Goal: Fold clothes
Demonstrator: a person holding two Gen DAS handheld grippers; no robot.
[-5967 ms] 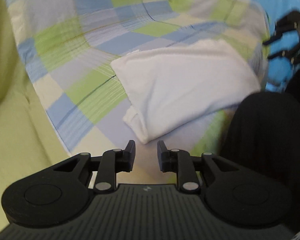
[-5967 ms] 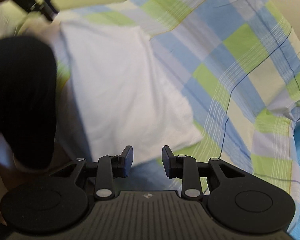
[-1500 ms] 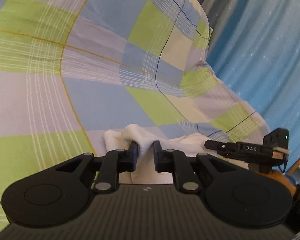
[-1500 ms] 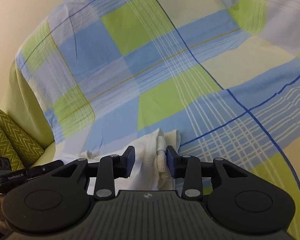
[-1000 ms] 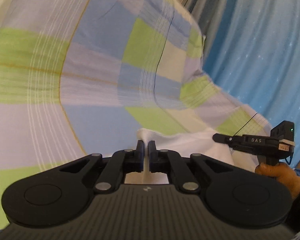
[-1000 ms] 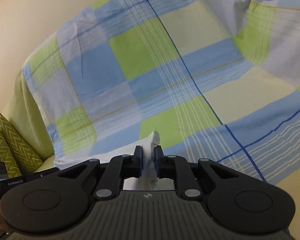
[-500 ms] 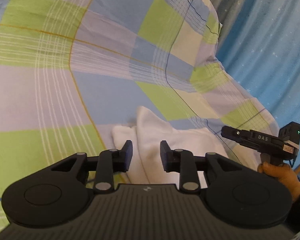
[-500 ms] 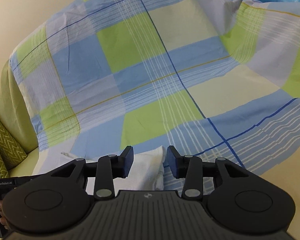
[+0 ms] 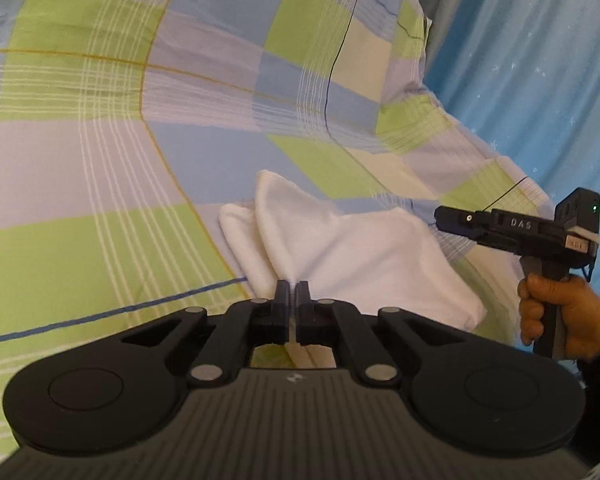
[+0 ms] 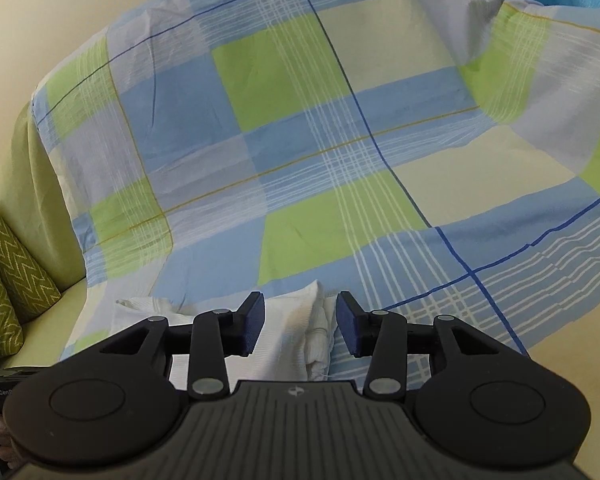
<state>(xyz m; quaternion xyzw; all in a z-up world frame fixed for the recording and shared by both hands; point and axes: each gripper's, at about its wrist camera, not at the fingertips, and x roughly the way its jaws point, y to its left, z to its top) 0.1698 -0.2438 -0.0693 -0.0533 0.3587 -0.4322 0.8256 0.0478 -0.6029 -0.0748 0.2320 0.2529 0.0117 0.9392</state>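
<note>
A folded white garment (image 9: 351, 248) lies on the checked sheet (image 9: 140, 120) over a sofa. In the left wrist view my left gripper (image 9: 291, 292) is shut on a fold at the garment's near edge, and the cloth rises in a peak toward the fingertips. Off to the right, a hand (image 9: 559, 316) holds the right gripper (image 9: 439, 218) above the garment's far corner. In the right wrist view the right gripper (image 10: 301, 322) is open. The white garment (image 10: 284, 344) lies between and below its blue pads (image 10: 254, 322), and I cannot tell whether they touch it.
The blue, green and cream checked sheet (image 10: 300, 140) drapes up over the sofa back. Green zigzag cushions (image 10: 4, 264) lean at the left on the green sofa seat (image 10: 48, 332). A blue starred curtain (image 9: 539, 60) hangs to the right.
My left gripper, open half a second ago, has shut on the garment's near edge. The right gripper stays open after letting go of the cloth it pinched a second ago.
</note>
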